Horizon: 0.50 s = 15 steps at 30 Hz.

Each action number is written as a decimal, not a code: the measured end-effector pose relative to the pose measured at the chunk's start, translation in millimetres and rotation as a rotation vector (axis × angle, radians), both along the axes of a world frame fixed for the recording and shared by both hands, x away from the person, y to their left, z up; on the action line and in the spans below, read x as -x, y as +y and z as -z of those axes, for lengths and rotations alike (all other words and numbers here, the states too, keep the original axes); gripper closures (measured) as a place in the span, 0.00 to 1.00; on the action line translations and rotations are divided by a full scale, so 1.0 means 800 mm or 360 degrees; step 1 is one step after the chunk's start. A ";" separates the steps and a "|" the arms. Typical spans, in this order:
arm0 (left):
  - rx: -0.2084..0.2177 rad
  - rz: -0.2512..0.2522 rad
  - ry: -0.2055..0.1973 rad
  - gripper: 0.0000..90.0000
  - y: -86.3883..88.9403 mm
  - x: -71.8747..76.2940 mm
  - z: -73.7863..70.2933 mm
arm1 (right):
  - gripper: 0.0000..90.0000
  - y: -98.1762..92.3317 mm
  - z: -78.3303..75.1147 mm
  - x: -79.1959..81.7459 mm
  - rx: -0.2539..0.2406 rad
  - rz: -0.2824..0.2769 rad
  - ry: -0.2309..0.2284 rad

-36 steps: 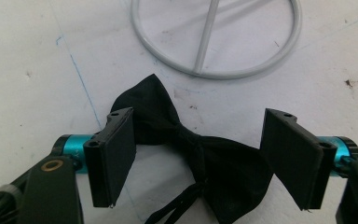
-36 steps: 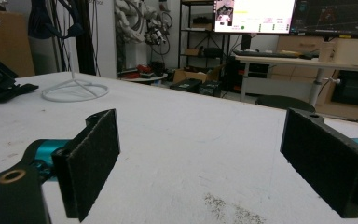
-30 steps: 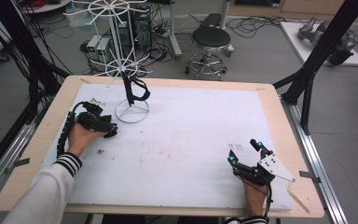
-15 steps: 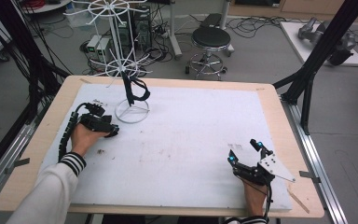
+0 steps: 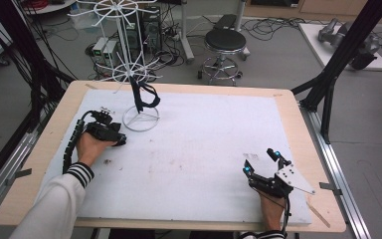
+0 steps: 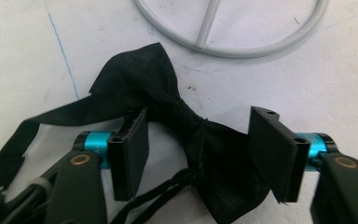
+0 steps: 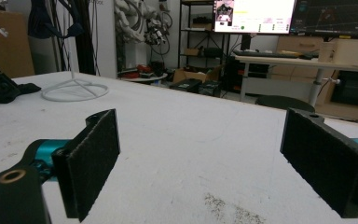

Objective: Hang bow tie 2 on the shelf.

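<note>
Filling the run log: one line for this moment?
left gripper: open, fingers straddling black bow tie on table | right gripper: open, idle | white stand: beside bow tie

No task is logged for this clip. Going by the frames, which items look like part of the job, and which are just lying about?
Likely part of the job:
black bow tie, lying between the open jaws of the left hand-held gripper
white wire rack, with a black strap hanging on it

Just lying about:
right hand-held gripper, open and idle
stool on the floor
cables on the floor
</note>
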State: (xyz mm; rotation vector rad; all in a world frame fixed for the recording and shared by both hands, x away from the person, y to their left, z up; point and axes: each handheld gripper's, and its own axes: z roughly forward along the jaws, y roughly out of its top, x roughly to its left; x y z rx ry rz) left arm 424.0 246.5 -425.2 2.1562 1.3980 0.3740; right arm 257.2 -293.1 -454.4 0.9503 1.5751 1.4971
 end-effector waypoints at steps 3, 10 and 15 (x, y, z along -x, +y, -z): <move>0.0013 0.0013 -0.0029 0.61 0.001 0.003 0.000 | 0.12 0.000 0.000 0.000 -0.0003 -0.0001 0.0003; 0.0026 0.0015 -0.0038 0.85 0.000 0.006 -0.001 | 0.12 0.000 0.000 0.000 -0.0003 -0.0002 0.0000; 0.0015 0.0016 -0.0048 0.87 -0.001 0.006 -0.002 | 0.12 0.000 0.000 0.000 -0.0005 -0.0002 0.0002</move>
